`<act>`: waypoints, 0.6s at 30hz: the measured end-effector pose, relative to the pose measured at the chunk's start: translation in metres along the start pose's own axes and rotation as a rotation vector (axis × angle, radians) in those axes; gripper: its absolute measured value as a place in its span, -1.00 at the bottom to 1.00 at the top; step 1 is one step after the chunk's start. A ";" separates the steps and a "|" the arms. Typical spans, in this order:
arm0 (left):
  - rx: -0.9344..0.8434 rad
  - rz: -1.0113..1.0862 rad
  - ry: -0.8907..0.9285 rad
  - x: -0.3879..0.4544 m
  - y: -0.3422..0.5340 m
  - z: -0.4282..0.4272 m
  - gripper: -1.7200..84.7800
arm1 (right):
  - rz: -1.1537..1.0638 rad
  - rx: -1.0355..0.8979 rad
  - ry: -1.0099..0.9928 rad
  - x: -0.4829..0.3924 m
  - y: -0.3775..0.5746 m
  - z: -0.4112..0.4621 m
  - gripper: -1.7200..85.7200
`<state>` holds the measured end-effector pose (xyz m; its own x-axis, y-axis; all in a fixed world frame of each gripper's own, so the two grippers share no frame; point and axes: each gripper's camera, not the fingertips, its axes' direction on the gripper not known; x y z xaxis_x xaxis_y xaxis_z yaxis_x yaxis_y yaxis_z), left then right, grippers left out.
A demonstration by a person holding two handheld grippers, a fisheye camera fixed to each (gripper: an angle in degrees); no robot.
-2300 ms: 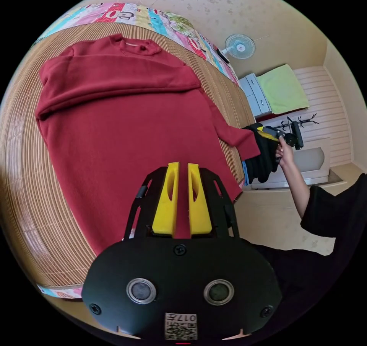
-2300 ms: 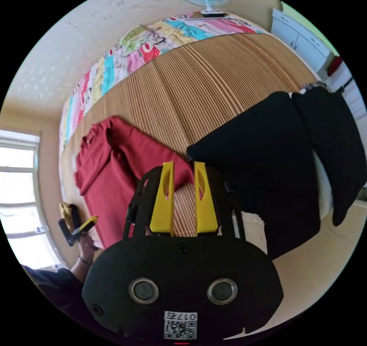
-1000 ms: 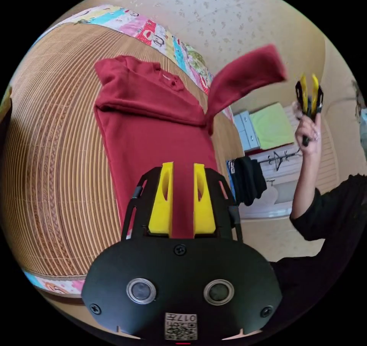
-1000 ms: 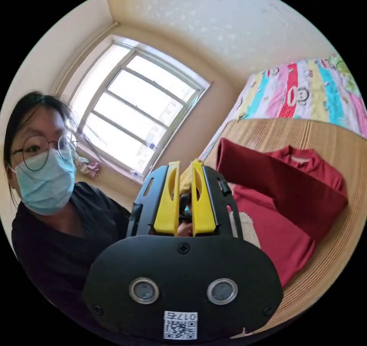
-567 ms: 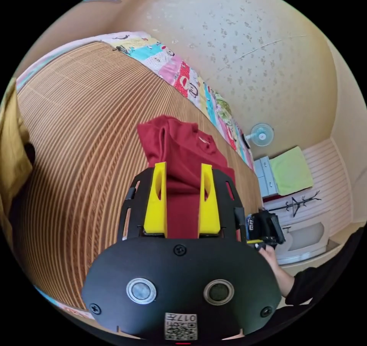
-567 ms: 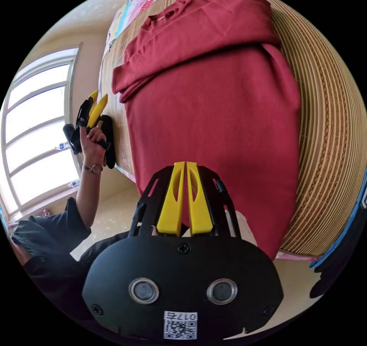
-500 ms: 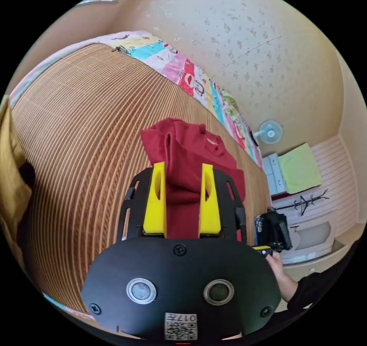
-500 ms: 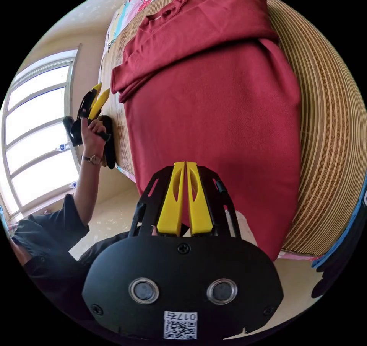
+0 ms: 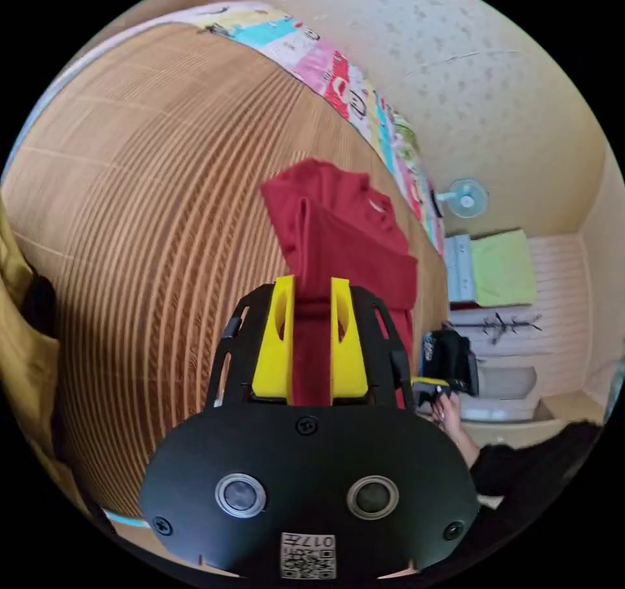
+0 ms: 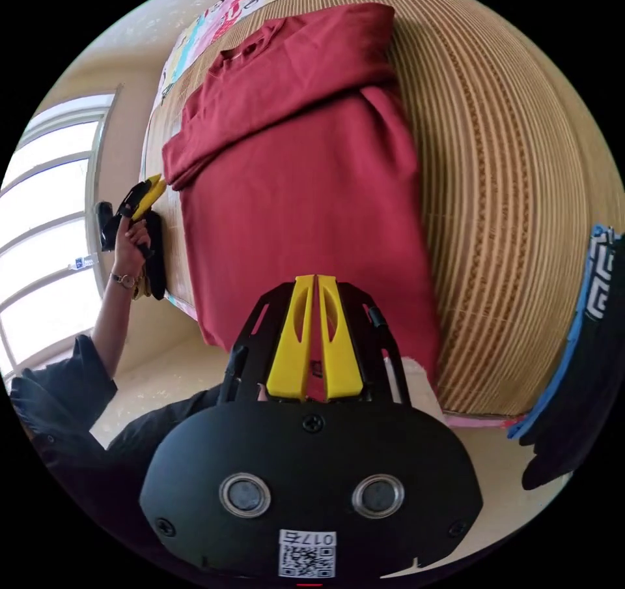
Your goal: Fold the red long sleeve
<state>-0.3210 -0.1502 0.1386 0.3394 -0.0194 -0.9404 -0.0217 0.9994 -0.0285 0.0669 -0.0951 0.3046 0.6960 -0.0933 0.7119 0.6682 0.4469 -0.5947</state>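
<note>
Red long sleeve (image 10: 306, 152) flat on bed mat (image 10: 514, 178), sleeves folded across chest; right tongs (image 10: 315, 336) nearly shut at near hem, grip on cloth unclear; left tongs (image 9: 311, 344) part open over sleeve edge, no jaw contact seen; left tongs (image 10: 148, 193) at shirt's left side

Speckled cream wall (image 9: 495, 87) — fan (image 9: 467, 198), bright window (image 10: 45, 224) — woven bed mat (image 9: 143, 224).

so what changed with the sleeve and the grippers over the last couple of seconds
The second sleeve, which hung off the mat's edge near the right gripper, was swung up and now lies folded across the chest of the red long sleeve. That gripper has come down to the hem with its jaws nearly together. The left gripper moved to the sleeve fold, jaws apart. The shirt stayed flat on the bamboo mat.
</note>
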 end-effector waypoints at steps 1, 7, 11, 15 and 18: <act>-0.014 0.017 -0.005 0.003 0.009 -0.004 -0.76 | 0.001 0.000 0.050 0.012 0.006 -0.013 -0.79; -0.367 0.050 -0.056 0.020 0.150 -0.005 -0.70 | 0.085 -0.107 0.044 0.087 0.036 -0.042 -0.68; -0.454 -0.013 -0.062 0.031 0.235 -0.029 -0.69 | 0.119 -0.224 0.040 0.109 0.044 -0.033 -0.67; -0.568 -0.038 -0.018 0.027 0.251 -0.030 -0.68 | 0.111 -0.322 -0.078 0.122 0.037 -0.022 -0.64; -0.650 -0.127 0.027 0.013 0.234 -0.017 -0.74 | 0.106 -0.396 -0.093 0.130 0.025 -0.013 -0.63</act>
<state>-0.3380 0.0831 0.1140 0.3535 -0.1450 -0.9241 -0.5491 0.7676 -0.3305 0.1774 -0.1071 0.3773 0.7520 0.0233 0.6587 0.6560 0.0718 -0.7514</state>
